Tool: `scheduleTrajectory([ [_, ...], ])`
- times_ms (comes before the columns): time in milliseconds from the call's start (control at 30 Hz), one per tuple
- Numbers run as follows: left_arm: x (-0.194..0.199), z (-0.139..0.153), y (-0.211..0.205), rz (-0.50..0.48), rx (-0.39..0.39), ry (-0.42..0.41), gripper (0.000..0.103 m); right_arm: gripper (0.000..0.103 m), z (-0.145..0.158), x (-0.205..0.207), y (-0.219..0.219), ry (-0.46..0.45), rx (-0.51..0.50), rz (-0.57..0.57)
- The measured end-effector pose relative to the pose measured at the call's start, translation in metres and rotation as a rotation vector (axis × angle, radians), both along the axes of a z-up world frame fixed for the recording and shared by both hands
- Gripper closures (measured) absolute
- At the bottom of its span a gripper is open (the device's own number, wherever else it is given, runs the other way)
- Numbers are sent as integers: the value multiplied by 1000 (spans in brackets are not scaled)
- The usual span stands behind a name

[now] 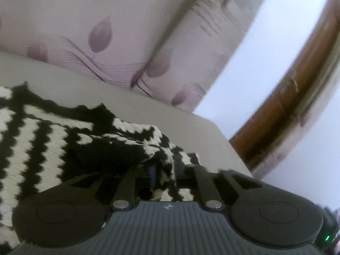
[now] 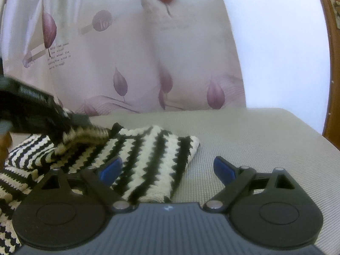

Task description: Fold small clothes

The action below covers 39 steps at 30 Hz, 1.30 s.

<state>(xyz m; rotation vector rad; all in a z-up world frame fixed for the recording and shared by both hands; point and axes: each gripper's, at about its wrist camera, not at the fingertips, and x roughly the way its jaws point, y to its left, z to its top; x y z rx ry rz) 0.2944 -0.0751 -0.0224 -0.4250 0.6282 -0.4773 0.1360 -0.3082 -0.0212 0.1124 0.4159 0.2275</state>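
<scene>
Right wrist view: left gripper point(image 2: 85, 125) fingers pinching knit garment point(image 2: 148, 159) edge thinly, risking slipping; right gripper point(image 2: 167, 170) fingers gaping wide, holding nothing.

Both cameras sit just behind their own hand-held grippers, low over the desk point(image 2: 255, 131), looking forward along the fingers. The left wrist view is rolled, so the desk edge slants from mid left to lower right of the frame; it sits very close to the striped knit garment point(image 1: 42, 140), which fills its lower left. The right wrist view is level and a little farther back, the garment lying in its lower left and centre. Both views share the garment, the desk, the leaf-print curtain point(image 2: 131, 63) behind and the brown wooden frame point(image 1: 297, 89) at the right edge.
</scene>
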Motion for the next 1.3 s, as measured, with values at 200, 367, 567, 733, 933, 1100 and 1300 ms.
scheduleTrajectory([
  [200, -19, 6, -10, -120, -10, -106, 0, 9, -1, 0, -2, -2, 11, -7],
  [367, -45, 21, -13, -180, 44, -192, 0, 5, 0, -1, 0, 1, -4, -11],
  [567, -61, 19, 8, -156, 157, -238, 0, 5, 5, -7, 7, -15, -8, -11],
  [733, -53, 12, 10, -172, 172, -218, 0, 5, 28, -16, 34, -16, -19, 103],
  [933, -94, 8, 46, -119, 179, -294, 0, 5, 67, -10, 43, -20, -111, 210],
  [1100, -97, -5, 125, 107, 130, -197, 2, 9, 54, -15, 102, -55, -362, 386],
  [1300, -107, -27, 197, 276, 9, -89, 3, 19, 21, 1, 176, -54, -535, 457],
])
